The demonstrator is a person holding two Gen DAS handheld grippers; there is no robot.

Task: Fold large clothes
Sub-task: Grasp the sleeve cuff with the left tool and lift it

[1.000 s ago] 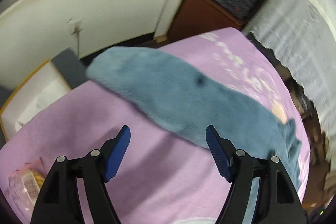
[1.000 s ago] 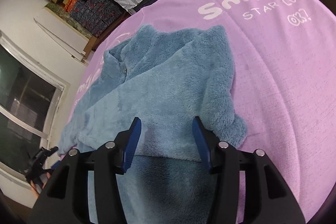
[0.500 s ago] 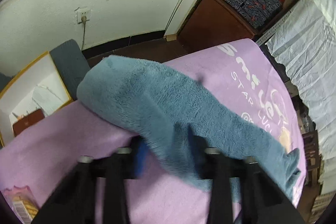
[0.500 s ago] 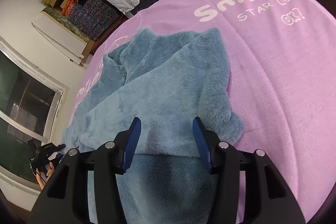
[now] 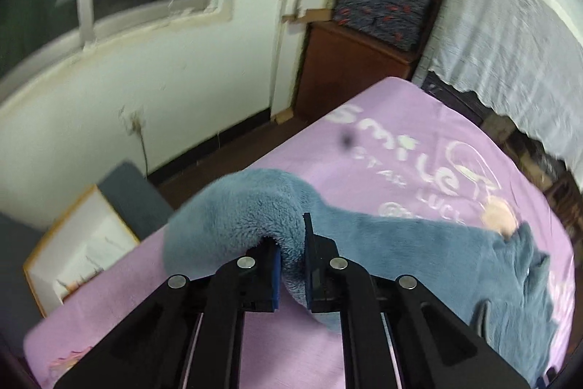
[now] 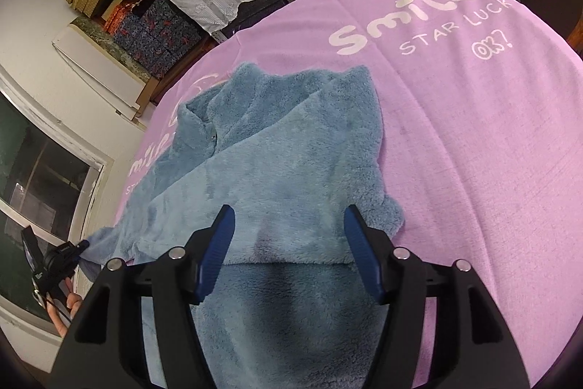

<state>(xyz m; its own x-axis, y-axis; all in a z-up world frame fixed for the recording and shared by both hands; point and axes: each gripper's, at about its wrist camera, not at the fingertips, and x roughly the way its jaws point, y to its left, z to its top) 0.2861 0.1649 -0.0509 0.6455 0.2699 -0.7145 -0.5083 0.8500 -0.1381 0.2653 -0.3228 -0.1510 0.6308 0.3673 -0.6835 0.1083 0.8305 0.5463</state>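
Lying across a lilac cloth [image 6: 492,133] printed with white "smile STAR LUCK OK?" lettering: a large blue fleece garment [image 6: 291,163], plush and thick-piled, collar end toward the far left, one sleeve [image 6: 371,148] folded over the body with its cuff near the right edge, the near hem draping toward the camera under the right gripper [image 6: 288,250]. Spreading flat for the most part, bunching slightly at the collar.

Clamping tight on a fold of the same fleece, left gripper [image 5: 291,257], jaws nearly together with only the pile squeezed between the blue pads; the pinched sleeve end [image 5: 240,206] rising off the cloth in a rounded hump and trailing back to the rest of the garment [image 5: 455,257] lying at right. Showing in the right wrist view as a small dark tool at the far left edge, a hand [image 6: 67,308] beneath it.

Hovering wide apart over the hem, right gripper, fingers gripping nothing.

Differing from a second ago: left jaws then standing open above the flat sleeve, half a second ago closing into it, now lifting it clear. Right gripper and the folded body hardly shifting.

Standing beyond the table's left corner: an open white box [image 5: 80,250] with orange edging, contents blurred, possibly papers.
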